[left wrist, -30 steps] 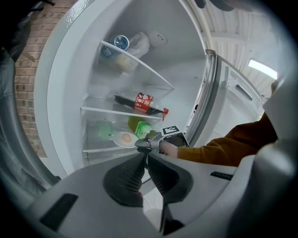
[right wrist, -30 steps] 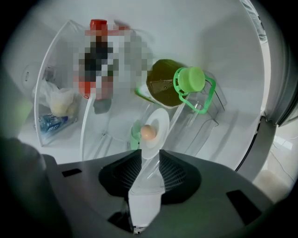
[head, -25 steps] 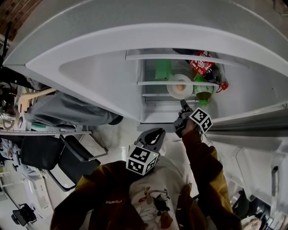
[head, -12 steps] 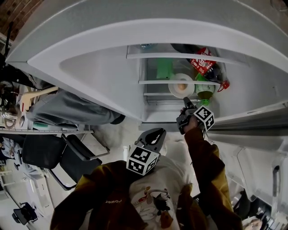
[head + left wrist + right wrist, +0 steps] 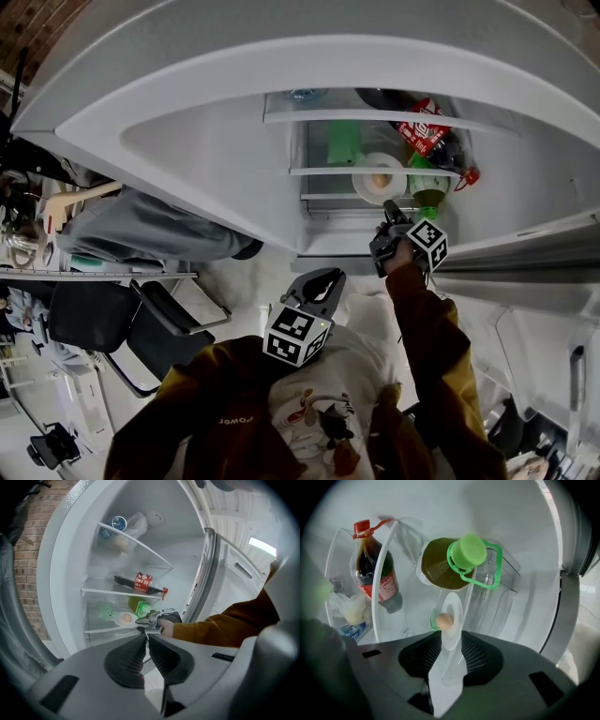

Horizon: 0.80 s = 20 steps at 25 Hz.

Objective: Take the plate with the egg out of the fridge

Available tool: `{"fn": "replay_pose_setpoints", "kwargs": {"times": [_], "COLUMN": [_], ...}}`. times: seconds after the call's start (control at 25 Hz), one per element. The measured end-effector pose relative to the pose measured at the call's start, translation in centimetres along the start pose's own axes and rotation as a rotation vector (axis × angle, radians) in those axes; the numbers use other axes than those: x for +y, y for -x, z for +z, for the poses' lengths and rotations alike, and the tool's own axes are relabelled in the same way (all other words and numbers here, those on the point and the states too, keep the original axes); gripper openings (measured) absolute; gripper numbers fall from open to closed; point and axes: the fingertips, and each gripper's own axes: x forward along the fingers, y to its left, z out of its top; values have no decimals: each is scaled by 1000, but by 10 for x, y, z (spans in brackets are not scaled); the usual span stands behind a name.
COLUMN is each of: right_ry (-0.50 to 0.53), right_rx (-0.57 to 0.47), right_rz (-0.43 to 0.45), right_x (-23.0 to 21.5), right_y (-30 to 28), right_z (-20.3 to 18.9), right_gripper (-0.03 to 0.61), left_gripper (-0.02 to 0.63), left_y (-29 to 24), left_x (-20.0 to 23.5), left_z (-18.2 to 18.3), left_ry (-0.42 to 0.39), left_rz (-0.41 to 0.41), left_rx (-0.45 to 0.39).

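Two jaws of R gripper (image 5: 387, 216) look clamped on the near rim of the plate (image 5: 453, 605). The egg (image 5: 445, 620) sits on it, frame centre, on the fridge shelf (image 5: 319, 172). L gripper (image 5: 322, 278) is closed, empty, lower centre. I'd call this the grasp step. Next: lift slightly, pull out, keep level so egg doesn't roll.

Right hand-held gripper (image 5: 387, 210) at plate (image 5: 362, 178) rim, inside open fridge (image 5: 216, 150)
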Motion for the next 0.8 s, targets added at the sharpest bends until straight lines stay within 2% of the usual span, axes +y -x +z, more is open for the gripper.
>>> {"fn": "replay_pose_setpoints", "kwargs": {"times": [0.8], "right_ry": [-76], "right_rx": [14], "right_rz": [30], "right_x": [-2], "right_y": [-20], "right_z": [3], "right_gripper": [114], "left_gripper": [11], "left_y": [3], "left_x": [15], "left_z": [-1], "left_ry": [23], "left_rz": [31], "left_rx": [4]}}
